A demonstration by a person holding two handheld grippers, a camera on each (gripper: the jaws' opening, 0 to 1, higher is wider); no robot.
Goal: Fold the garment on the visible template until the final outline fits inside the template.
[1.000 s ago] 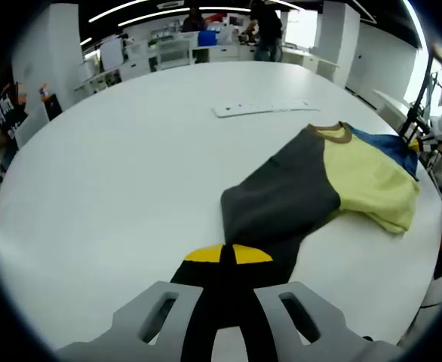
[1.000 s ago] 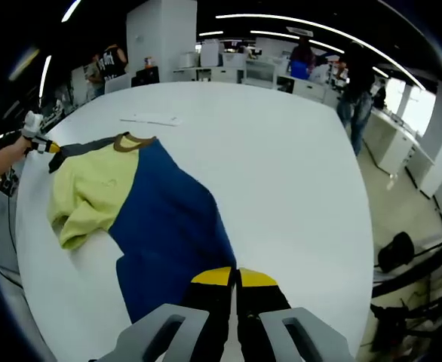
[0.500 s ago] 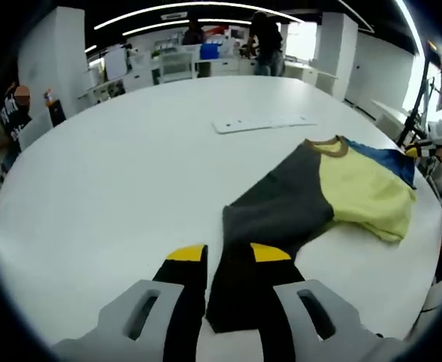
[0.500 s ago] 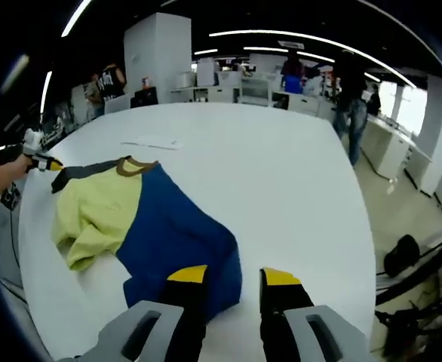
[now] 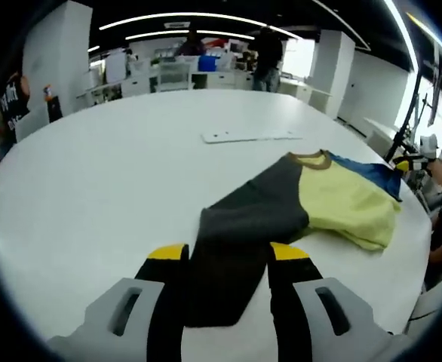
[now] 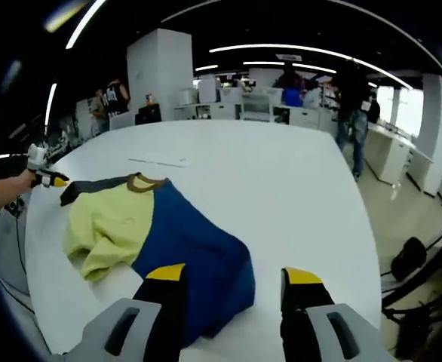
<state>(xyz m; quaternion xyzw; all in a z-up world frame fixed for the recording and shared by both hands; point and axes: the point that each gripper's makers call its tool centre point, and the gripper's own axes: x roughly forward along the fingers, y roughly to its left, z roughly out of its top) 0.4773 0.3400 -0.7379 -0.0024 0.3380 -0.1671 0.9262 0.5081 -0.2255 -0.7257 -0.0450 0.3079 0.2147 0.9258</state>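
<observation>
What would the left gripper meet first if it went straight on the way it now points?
The left gripper is open, and the dark grey sleeve of the garment already lies between its fingers, so it would likely meet that cloth first, though depth is unclear.

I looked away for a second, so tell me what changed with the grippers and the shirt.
Both let go: the left hand-held gripper opened off the grey sleeve, the right hand-held gripper off the blue sleeve. Both sleeves now lie on the white table. The yellow body stayed crumpled.

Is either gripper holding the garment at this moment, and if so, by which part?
Nothing is held: the left gripper and right gripper both stand open over the garment.
</observation>
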